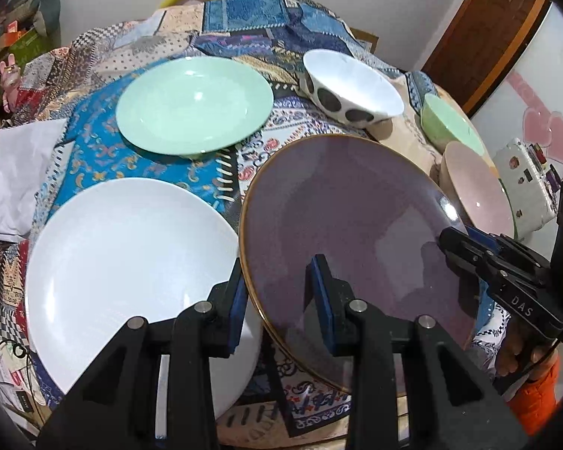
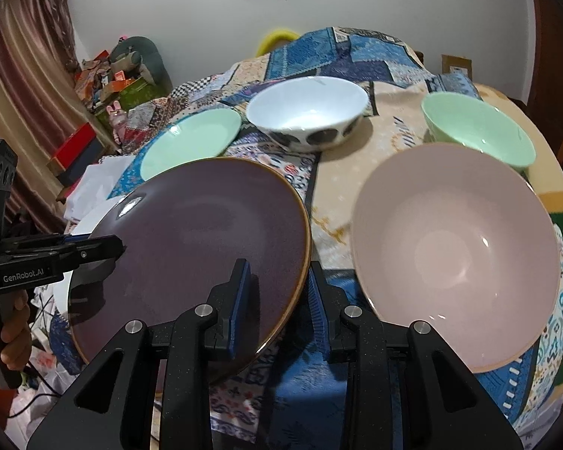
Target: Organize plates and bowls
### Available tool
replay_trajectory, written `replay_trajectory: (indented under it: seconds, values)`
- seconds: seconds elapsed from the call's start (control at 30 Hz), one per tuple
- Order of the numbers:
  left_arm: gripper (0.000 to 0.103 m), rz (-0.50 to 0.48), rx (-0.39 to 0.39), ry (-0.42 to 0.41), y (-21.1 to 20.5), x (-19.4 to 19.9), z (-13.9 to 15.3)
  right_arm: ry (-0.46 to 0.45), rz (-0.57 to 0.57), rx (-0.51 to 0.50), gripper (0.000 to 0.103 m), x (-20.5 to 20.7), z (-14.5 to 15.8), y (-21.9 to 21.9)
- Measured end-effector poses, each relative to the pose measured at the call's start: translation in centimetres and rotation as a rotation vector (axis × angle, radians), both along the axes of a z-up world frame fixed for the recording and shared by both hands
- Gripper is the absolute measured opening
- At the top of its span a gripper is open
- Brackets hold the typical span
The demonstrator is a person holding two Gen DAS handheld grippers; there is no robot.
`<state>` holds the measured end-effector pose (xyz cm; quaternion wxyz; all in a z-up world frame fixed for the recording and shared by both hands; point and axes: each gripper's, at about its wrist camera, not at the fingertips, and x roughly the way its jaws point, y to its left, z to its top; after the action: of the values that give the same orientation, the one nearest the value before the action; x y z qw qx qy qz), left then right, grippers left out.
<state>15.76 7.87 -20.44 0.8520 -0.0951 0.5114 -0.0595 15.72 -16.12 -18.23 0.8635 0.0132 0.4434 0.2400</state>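
A purple plate with a gold rim hangs tilted over the table. My left gripper is shut on its near-left rim, and my right gripper is shut on the rim at the opposite side. Each shows in the other's view: the right gripper and the left gripper both bite the plate edge. A white plate lies just left of the purple one. Behind are a green plate, a white spotted bowl, a green bowl and a pink bowl.
A patchwork cloth covers the table. White folded fabric lies at the left edge. Boxes and toys crowd the far-left corner of the room. A person's hand holds the left gripper's handle.
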Motion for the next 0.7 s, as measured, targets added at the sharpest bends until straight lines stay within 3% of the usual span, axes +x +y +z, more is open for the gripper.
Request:
replay_trajectory:
  seconds: [0.7]
  values:
    - [0.034,0.0,-0.028,0.052,-0.3,0.9,-2.1,-0.02,-0.038,-0.083,0.027,-0.3,-0.8,0.3]
